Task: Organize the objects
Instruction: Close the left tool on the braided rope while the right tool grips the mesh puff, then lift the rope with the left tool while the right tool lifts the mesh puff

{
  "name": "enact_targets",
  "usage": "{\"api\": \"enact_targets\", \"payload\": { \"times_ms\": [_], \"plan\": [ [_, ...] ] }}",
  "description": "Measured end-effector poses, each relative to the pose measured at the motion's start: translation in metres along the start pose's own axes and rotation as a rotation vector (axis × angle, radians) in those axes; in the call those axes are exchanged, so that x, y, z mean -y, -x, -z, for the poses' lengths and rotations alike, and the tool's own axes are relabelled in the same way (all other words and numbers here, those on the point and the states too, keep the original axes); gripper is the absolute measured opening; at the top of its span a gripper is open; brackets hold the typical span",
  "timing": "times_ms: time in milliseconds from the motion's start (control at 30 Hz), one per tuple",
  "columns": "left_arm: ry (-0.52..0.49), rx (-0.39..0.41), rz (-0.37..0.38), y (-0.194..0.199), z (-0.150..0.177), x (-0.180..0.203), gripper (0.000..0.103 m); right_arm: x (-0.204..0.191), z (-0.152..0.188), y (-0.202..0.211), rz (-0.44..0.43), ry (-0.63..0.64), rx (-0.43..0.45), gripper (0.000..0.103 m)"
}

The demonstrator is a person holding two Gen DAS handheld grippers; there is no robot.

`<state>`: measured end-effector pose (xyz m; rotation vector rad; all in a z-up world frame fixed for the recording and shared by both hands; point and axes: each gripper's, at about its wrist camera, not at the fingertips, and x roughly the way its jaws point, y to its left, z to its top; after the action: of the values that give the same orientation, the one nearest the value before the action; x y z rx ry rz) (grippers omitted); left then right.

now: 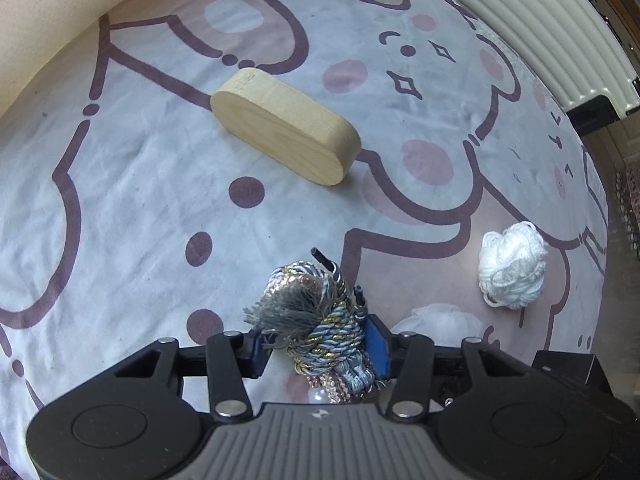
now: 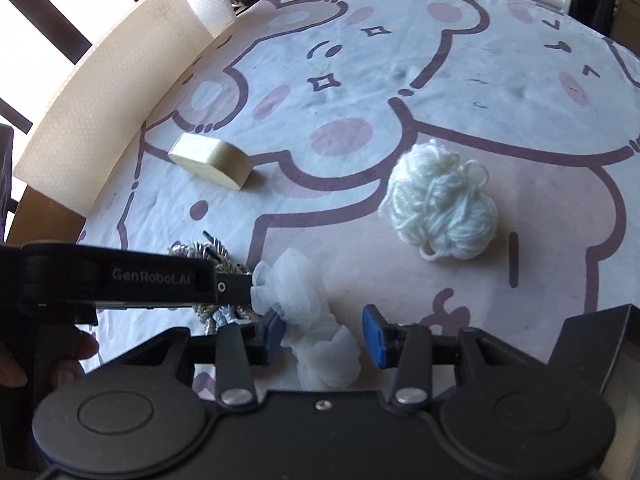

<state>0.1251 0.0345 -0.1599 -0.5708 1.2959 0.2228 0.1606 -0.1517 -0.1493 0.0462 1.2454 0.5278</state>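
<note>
Bear-print cloth [image 1: 140, 184], ribbed cream panel [image 1: 532, 28], bright slatted window [image 2: 52, 4]

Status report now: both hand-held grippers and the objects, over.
Left hand-held gripper shut on cord bundle. Right hand-held gripper straddles white mesh, grip unclear. Path clear.

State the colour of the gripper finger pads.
Blue pads, clearest in the right wrist view.

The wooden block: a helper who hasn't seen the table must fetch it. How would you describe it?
On the cartoon-bear cloth, look toward the far side, near the cream foam board. There lies a pale, flat wooden block with rounded ends, the only hard, smooth item; the others are yarn, cord and gauze.
</note>
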Motion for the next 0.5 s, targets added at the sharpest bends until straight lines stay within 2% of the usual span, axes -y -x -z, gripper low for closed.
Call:
{"api": "enact_targets", "payload": {
  "times_ms": [133, 233, 300, 500],
  "plan": [
    [0.032, 0.005, -0.005, -0.001, 0.002, 0.000, 0.050, -0.010, 0.004, -0.007, -0.010, 0.058, -0.045, 0.038],
    [0.020, 0.003, 0.005, -0.002, 0.002, 0.003, 0.042, -0.014, 0.005, -0.006, -0.012, 0.082, -0.049, 0.032],
    [0.005, 0.005, 0.002, -0.002, 0.002, 0.007, 0.042, -0.014, 0.006, -0.002, -0.013, 0.083, -0.046, 0.030],
    [-0.028, 0.033, 0.001, 0.005, 0.001, 0.013, 0.041, 0.000, 0.005, 0.014, 0.008, 0.009, 0.005, 0.029]
  ]
}}
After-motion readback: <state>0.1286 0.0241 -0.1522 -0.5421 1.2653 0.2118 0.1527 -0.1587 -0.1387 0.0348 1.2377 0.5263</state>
